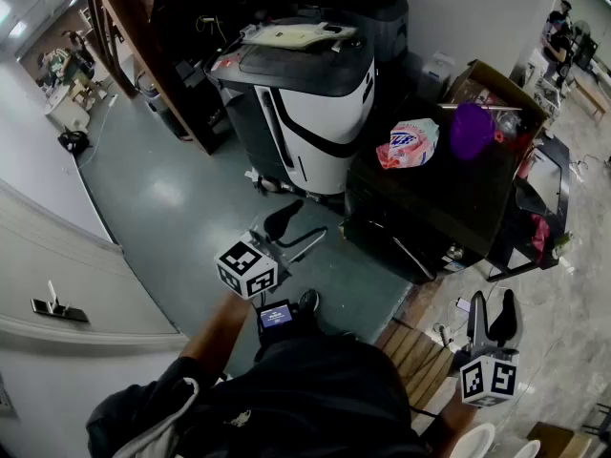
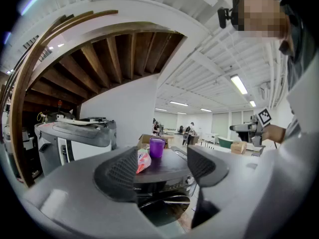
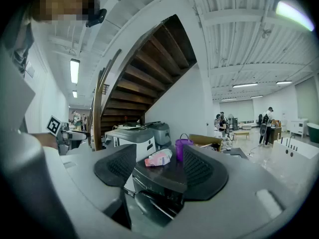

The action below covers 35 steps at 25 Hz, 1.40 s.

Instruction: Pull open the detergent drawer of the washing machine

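The black washing machine (image 1: 449, 198) is standing ahead of both grippers, well apart from them, with bare grey floor (image 1: 181, 198) lying open before its front. Its left edge is sitting near a white-and-black machine (image 1: 315, 103), and a cardboard box (image 1: 501, 82) is crowding its far corner. The detergent drawer is presumably lying along the dark front panel, but it is too dim to pick out. A pink bag (image 1: 409, 144) and a purple cup (image 1: 471, 130) are resting on the lid; the bag's blue print is not reading clearly. The left gripper (image 1: 294, 232) and right gripper (image 1: 490, 315) are pointing roughly level at the washer, jaws standing apart, holding nothing
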Each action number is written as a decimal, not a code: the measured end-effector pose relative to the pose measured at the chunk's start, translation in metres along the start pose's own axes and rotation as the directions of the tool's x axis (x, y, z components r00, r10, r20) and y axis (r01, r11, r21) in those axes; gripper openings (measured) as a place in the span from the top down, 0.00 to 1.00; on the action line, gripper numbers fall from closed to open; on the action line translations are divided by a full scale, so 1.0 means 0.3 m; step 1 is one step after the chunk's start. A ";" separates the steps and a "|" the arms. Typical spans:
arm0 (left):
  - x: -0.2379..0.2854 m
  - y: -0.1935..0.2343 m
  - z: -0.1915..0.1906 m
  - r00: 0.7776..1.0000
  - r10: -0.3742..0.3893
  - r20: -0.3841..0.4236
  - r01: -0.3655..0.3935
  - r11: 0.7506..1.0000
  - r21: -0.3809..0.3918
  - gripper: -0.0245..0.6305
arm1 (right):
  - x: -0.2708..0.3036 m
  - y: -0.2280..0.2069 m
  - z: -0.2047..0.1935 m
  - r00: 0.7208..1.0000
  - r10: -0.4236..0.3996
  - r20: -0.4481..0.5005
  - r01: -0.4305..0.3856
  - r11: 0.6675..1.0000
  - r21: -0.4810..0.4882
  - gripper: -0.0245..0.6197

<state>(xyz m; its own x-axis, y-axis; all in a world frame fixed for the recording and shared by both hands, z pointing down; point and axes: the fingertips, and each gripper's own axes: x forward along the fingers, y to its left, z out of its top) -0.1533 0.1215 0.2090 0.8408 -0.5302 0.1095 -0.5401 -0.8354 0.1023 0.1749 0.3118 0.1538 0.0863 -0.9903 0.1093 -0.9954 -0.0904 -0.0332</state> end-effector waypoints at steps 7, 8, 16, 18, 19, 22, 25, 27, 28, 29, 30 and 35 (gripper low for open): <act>0.013 0.056 0.008 1.000 -0.017 0.000 0.017 1.000 -0.002 0.41 | 0.024 0.027 0.018 1.000 -0.031 0.001 0.031 1.000 -0.002 0.51; 0.016 0.065 0.009 1.000 -0.024 -0.001 0.024 1.000 -0.001 0.41 | 0.027 0.034 0.020 0.999 -0.038 0.000 0.038 0.999 -0.001 0.51; 0.050 0.195 0.034 0.997 -0.075 -0.003 0.075 0.997 -0.002 0.41 | 0.096 0.117 0.038 0.996 -0.089 0.003 0.089 0.996 0.003 0.51; 0.056 0.239 0.040 0.996 -0.086 -0.001 0.086 0.996 -0.005 0.41 | 0.120 0.147 0.043 0.995 -0.101 0.002 0.101 0.995 0.009 0.51; 0.060 0.261 0.042 0.996 -0.092 0.000 0.092 0.996 -0.007 0.41 | 0.133 0.163 0.049 0.994 -0.107 0.003 0.107 0.994 0.016 0.51; 0.074 0.325 0.040 0.994 -0.109 0.001 0.109 0.994 -0.013 0.41 | 0.172 0.199 0.065 0.992 -0.121 0.019 0.121 0.992 0.041 0.51; 0.085 0.394 0.033 0.992 -0.125 0.002 0.125 0.992 -0.023 0.41 | 0.219 0.239 0.077 0.990 -0.137 0.027 0.135 0.988 0.070 0.51; 0.092 0.439 0.028 0.991 -0.137 0.002 0.137 0.990 -0.031 0.41 | 0.247 0.263 0.078 0.988 -0.150 0.032 0.148 0.986 0.074 0.51; 0.095 0.460 0.024 0.990 -0.144 0.001 0.144 0.989 -0.035 0.41 | 0.259 0.272 0.076 0.987 -0.156 0.035 0.153 0.986 0.070 0.51; 0.099 0.480 0.021 0.989 -0.151 0.000 0.150 0.988 -0.038 0.41 | 0.272 0.283 0.076 0.986 -0.161 0.037 0.159 0.985 0.067 0.51; 0.103 0.501 0.016 0.988 -0.157 -0.002 0.157 0.987 -0.041 0.41 | 0.285 0.294 0.078 0.985 -0.168 0.037 0.165 0.984 0.066 0.51; 0.133 0.583 -0.015 0.981 -0.193 -0.008 0.192 0.980 -0.060 0.41 | 0.335 0.360 0.094 0.978 -0.210 0.008 0.209 0.976 0.059 0.51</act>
<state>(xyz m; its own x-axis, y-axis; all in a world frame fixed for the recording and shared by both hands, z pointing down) -0.2145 -0.0451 0.2356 0.9288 -0.3579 0.0959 -0.3698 -0.9113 0.1809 0.0774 0.1996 0.1330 0.2938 -0.9500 0.1060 -0.9510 -0.3017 -0.0682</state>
